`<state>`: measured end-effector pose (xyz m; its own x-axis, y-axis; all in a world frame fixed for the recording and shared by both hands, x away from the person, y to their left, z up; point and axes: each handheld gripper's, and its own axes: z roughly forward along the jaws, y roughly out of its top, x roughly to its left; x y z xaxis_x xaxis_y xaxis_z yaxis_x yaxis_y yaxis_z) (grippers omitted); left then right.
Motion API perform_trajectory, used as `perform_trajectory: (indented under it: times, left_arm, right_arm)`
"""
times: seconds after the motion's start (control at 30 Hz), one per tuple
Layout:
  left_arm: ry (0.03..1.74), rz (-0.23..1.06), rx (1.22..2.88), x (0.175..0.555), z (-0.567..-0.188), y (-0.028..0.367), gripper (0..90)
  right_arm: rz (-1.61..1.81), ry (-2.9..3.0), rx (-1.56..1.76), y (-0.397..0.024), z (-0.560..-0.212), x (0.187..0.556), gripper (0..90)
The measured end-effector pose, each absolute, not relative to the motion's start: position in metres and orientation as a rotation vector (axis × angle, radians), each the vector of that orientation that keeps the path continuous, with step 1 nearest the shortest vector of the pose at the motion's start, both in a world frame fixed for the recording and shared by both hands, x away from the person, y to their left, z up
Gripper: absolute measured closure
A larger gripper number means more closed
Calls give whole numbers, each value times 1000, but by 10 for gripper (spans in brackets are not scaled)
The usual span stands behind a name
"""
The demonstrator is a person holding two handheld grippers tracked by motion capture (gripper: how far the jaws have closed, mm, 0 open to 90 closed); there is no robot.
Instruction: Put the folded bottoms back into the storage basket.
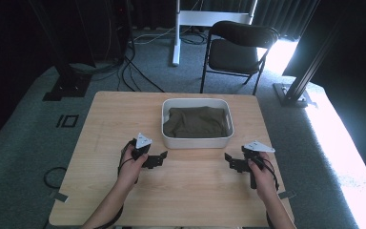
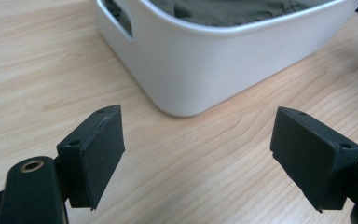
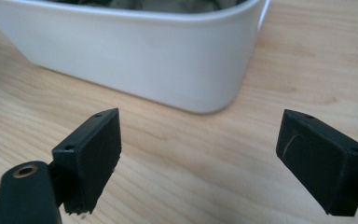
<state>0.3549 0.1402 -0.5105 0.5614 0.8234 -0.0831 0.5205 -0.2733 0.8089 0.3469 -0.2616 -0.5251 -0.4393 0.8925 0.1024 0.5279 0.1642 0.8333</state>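
white bin (image 1: 198, 141) with an olive cloth (image 1: 198, 121) lies ahead of and between two gaping, empty tools, left (image 1: 162, 156) and right (image 1: 228, 159), each facing a near corner.

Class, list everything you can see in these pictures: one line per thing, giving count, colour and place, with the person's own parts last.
Table: one, light wood, centre of the high view.
Tub: one, white, on the far middle of the table.
Cloth: one, dark olive, folded inside the tub.
Chair: one, black, folding, on the floor beyond the table.
Carpet: grey, around the table.
Cables: several, black, on the carpet beyond the table's far left.
Stand: one, white, behind the chair.
Left gripper: one, black, jaws open, on the near side of the tub, left.
Right gripper: one, black, jaws open, on the near side of the tub, right.
Hands: two, one on each gripper.
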Motion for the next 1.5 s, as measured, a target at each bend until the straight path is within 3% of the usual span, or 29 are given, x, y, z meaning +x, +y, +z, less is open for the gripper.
perform_trajectory:
  times: [0.67,1.0,1.33,1.5]
  left_arm:
    - [1162,513,1979,333,-534,166,190]
    - [1285,489,1905,328,-541,176,172]
    - [1407,580,1907,318,-546,192,172]
    - [1490,696,1898,313,-550,203,172]
  right_arm:
    - [1076,1998,1453,-294,-551,322,137]
    - [1021,1978,1498,-309,-560,307,137]
    - [950,1924,1558,-321,-561,299,136]
    - [858,1907,1565,-321,-562,297,124]
